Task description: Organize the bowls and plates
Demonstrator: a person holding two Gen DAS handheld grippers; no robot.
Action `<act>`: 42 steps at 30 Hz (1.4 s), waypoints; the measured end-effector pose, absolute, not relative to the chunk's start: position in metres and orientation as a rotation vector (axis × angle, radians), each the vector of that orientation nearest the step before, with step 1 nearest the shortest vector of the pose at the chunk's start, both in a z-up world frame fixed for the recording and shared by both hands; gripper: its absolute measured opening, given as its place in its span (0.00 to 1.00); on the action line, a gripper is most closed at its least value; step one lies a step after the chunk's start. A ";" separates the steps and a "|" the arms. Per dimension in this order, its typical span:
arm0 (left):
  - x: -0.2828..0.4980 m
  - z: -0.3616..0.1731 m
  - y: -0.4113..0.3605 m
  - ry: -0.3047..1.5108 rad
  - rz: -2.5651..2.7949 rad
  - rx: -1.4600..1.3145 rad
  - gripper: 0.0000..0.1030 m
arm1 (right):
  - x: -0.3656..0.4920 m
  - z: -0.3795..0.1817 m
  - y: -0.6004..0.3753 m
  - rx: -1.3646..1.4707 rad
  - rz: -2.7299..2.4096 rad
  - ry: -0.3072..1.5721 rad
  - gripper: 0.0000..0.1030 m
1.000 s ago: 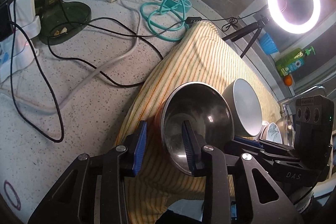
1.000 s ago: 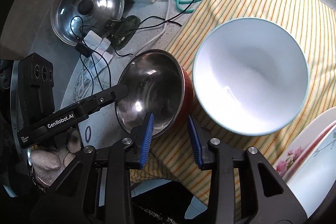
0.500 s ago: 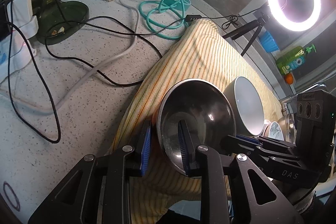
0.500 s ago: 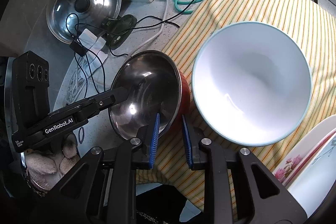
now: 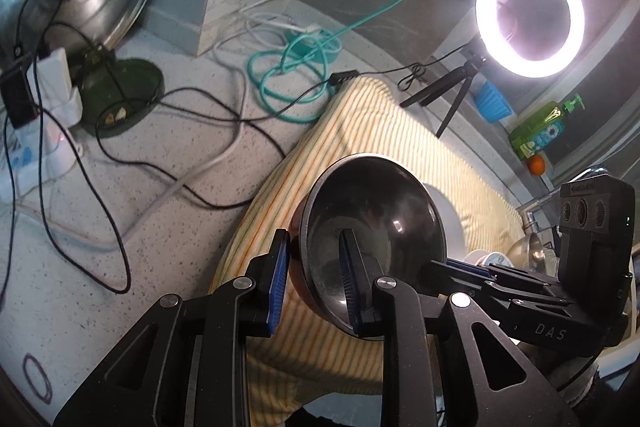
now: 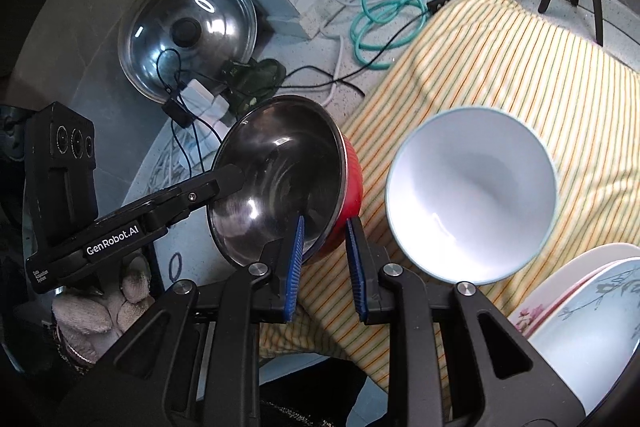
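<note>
1. Both grippers have just closed onto the steel bowl [image 6: 280, 183], red outside, and raised it off the striped cloth [image 6: 500, 67].
2. Lettering: "GenRobot.AI" on the left gripper [image 6: 230, 183]; "DAS" on the right gripper [image 5: 452, 267].
3. Each clamps an opposite rim.
4. Beside it stands a white bowl [image 6: 472, 195].

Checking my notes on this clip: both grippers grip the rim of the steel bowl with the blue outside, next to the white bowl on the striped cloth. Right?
Not quite: the steel bowl is red outside, not blue, as the right wrist view shows. The rest holds: the left gripper and the right gripper each grip its rim, and the white bowl is beside it over the striped cloth.
</note>
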State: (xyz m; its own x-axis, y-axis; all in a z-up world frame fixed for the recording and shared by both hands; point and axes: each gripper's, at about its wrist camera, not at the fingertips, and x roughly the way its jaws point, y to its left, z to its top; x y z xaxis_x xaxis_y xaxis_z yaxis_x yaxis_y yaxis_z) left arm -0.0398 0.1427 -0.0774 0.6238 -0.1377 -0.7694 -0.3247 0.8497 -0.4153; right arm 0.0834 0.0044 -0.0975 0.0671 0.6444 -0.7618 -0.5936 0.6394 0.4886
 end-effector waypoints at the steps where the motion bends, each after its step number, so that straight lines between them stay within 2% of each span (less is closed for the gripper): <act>1: -0.038 -0.072 0.140 0.894 0.107 -0.559 0.22 | 0.084 -0.094 0.001 0.057 0.933 1.170 0.22; 16: 0.003 -0.045 0.075 0.863 -0.062 -0.492 0.22 | 0.091 -0.057 -0.088 0.130 0.802 1.075 0.22; 42: 0.071 -0.049 -0.083 0.930 -0.381 -0.354 0.22 | 0.098 -0.057 -0.262 0.268 0.495 1.040 0.22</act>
State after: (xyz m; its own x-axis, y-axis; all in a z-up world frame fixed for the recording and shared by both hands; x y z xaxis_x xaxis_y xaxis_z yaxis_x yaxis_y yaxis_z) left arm 0.0714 -0.0826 -0.0488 0.5411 -0.4625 -0.7024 0.1631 0.8770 -0.4519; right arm 0.0982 -0.2623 -0.0570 0.4106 0.5113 -0.7550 -0.2632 0.8592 0.4388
